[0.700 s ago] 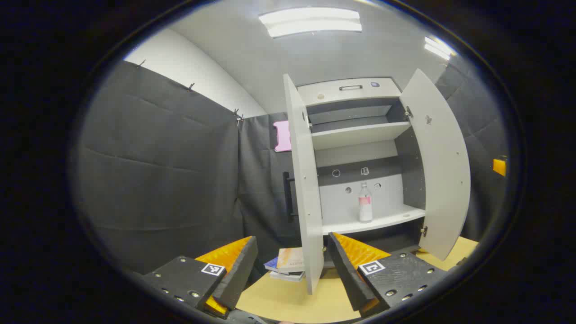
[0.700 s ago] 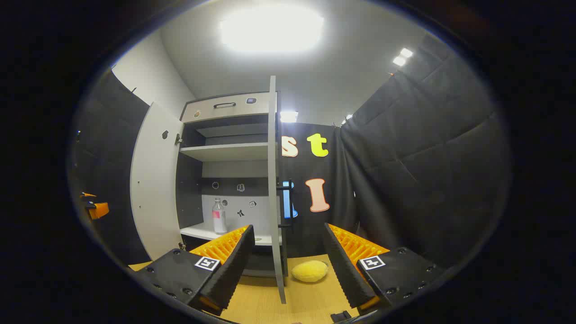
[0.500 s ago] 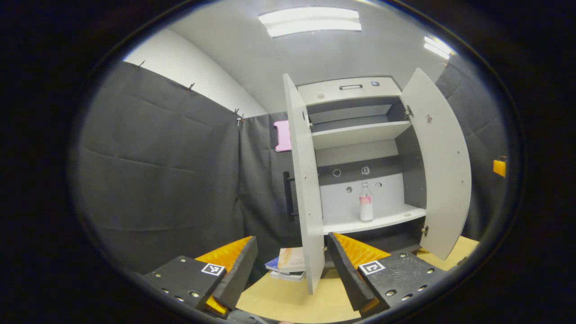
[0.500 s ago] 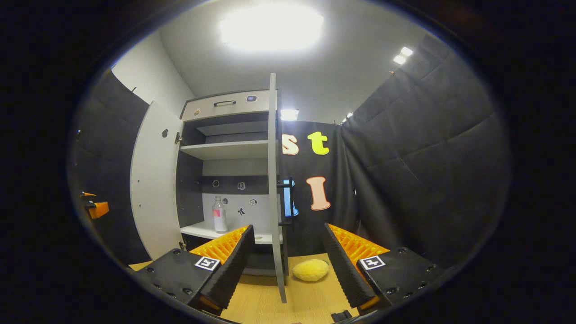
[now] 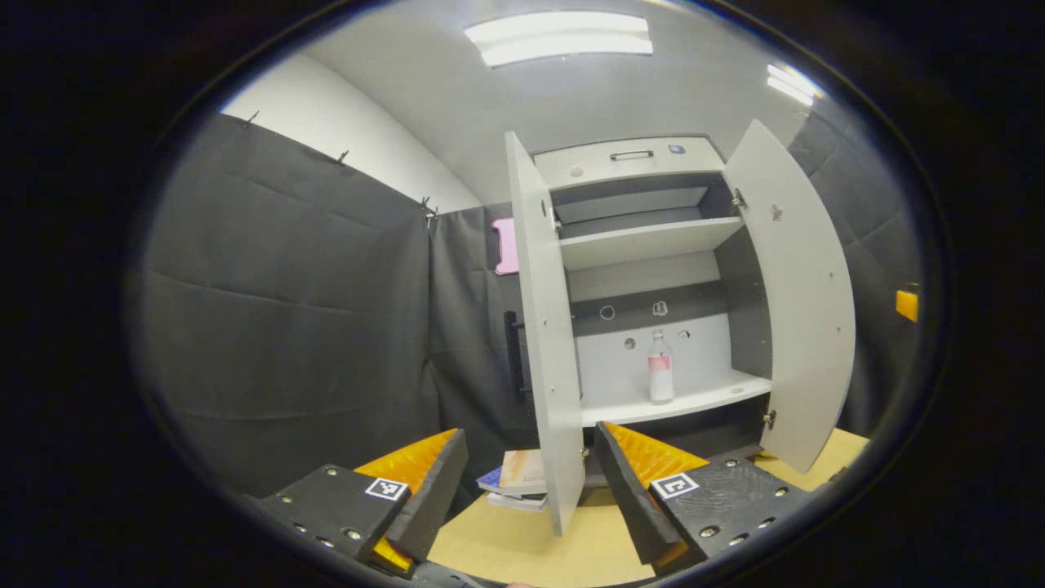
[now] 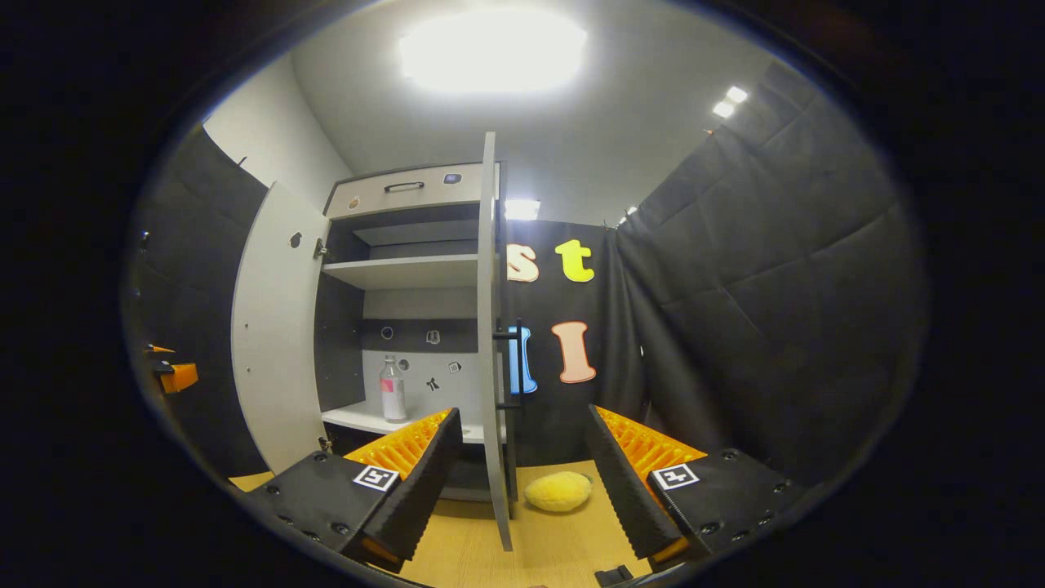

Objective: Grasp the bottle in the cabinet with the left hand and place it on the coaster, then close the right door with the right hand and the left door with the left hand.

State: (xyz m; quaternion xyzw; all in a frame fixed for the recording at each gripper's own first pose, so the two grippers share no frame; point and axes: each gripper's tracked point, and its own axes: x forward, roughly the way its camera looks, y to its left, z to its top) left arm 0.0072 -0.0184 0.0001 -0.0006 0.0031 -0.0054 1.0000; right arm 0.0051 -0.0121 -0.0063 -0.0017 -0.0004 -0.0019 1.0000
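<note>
A clear bottle [image 5: 660, 367] with a pink label stands upright on the lower shelf of the white cabinet [image 5: 645, 245], and the right gripper view has the bottle [image 6: 393, 389] too. Both doors stand open: the left door [image 5: 543, 327] edge-on, the right door [image 5: 796, 294] swung wide. In the right gripper view the right door [image 6: 488, 327] is edge-on with a black handle, the left door [image 6: 273, 327] wide. My left gripper [image 5: 526, 490] is open, well short of the cabinet, nothing between its fingers. My right gripper [image 6: 522, 482] is open, in front of the right door's edge.
A stack of books [image 5: 518, 478] lies on the wooden table [image 5: 522, 543] by the left door's foot. A yellow round soft thing [image 6: 558, 492] lies on the table [image 6: 465, 555] right of the right door. The other gripper [image 6: 175, 376] shows at far left.
Both views have shifted slightly: the cabinet sits a little further left in each, and the doors look marginally nearer. The bottle and the doors have not moved.
</note>
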